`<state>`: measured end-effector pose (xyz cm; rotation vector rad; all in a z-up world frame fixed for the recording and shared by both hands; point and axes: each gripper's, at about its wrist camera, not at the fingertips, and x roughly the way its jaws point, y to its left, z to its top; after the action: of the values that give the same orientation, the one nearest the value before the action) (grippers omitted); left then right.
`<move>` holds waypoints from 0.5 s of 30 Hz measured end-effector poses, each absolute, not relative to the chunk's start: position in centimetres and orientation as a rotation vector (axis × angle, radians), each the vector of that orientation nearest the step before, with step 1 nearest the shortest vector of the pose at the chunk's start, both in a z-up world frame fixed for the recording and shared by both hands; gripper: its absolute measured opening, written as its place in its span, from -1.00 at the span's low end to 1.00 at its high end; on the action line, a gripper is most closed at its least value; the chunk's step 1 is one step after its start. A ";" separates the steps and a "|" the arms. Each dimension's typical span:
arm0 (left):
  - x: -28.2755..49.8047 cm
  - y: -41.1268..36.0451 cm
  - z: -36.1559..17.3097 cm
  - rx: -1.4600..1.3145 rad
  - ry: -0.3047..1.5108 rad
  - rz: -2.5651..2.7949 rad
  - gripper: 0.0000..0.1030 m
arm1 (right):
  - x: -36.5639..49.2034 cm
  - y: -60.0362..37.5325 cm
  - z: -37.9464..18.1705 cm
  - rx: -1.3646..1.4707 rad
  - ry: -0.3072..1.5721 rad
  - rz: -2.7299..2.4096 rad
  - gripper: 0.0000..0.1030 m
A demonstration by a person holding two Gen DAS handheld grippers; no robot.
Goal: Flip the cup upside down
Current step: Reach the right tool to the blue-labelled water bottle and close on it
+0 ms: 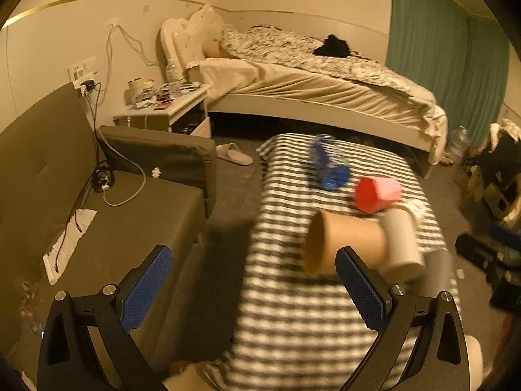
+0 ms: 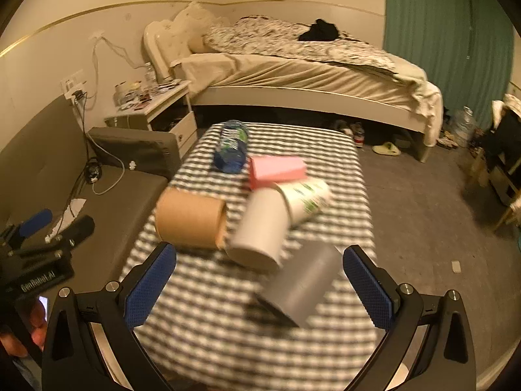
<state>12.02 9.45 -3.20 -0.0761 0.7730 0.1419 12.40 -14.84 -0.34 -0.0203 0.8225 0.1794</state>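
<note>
Several cups lie on their sides on a small table with a black-and-white checked cloth (image 2: 211,319). A brown paper cup (image 2: 190,223) (image 1: 342,244) lies nearest the left edge. Beside it are a white cup (image 2: 260,231) (image 1: 402,244), a white cup with green print (image 2: 306,200), a grey cup (image 2: 304,285) (image 1: 438,272), a pink-and-red cup (image 2: 276,169) (image 1: 376,194) and a blue clear cup (image 2: 231,146) (image 1: 327,163). My left gripper (image 1: 257,288) is open above the table's left edge. My right gripper (image 2: 260,288) is open, and the grey cup lies just ahead between its blue pads. Both views are blurred.
A grey sofa (image 1: 107,228) with cables and papers stands left of the table. A cluttered white nightstand (image 1: 166,106) and a bed (image 1: 309,78) are behind. Green curtains (image 1: 446,52) hang at the right. A slipper (image 1: 234,154) lies on the floor.
</note>
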 end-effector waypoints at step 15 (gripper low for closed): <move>23.1 19.2 -8.8 -0.110 0.856 0.286 1.00 | 34.1 -4.5 -6.4 -0.129 0.950 0.214 0.99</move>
<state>23.09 19.20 -8.80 -0.1096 0.8563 0.2857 34.05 -4.47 -6.39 -0.1289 0.9503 0.2145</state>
